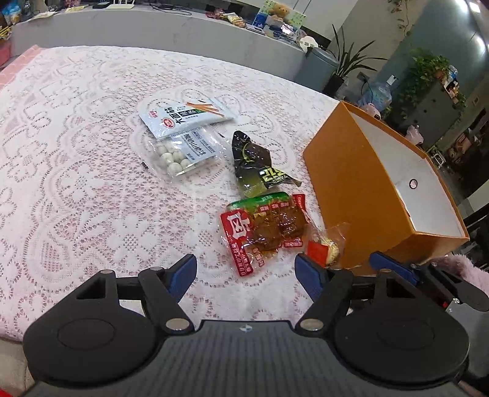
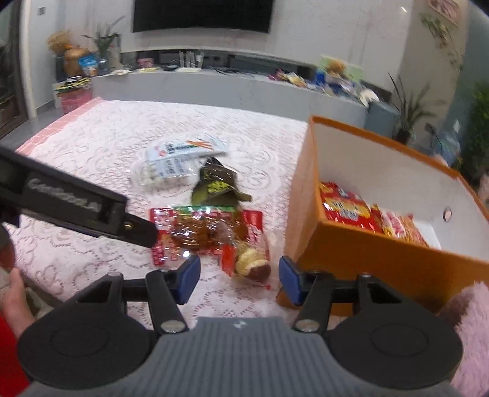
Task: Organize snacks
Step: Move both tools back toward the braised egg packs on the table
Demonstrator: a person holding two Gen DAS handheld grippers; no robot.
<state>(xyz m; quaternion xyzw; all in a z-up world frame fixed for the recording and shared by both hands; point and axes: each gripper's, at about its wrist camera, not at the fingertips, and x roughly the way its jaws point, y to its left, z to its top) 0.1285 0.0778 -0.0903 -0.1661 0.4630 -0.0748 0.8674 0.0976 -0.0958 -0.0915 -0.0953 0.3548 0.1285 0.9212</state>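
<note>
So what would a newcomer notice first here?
The orange box at the table's right edge, already holding red snack packs. Left of it, loose snacks lie on the lace cloth: a red pack, a dark pouch, white balls. The right gripper brackets a clear-wrapped snack.

Ahead of the tongs, a long curved grey counter (image 2: 214, 85) runs below a dark wall-mounted screen (image 2: 201, 15); right, 2 leafy green potted plants (image 1: 428, 79).

Glossy clear plastic snack packets (image 1: 262, 232) lie on pink openwork lace tablecloth (image 1: 76, 152); matt orange cardboard box (image 1: 351, 183).
</note>
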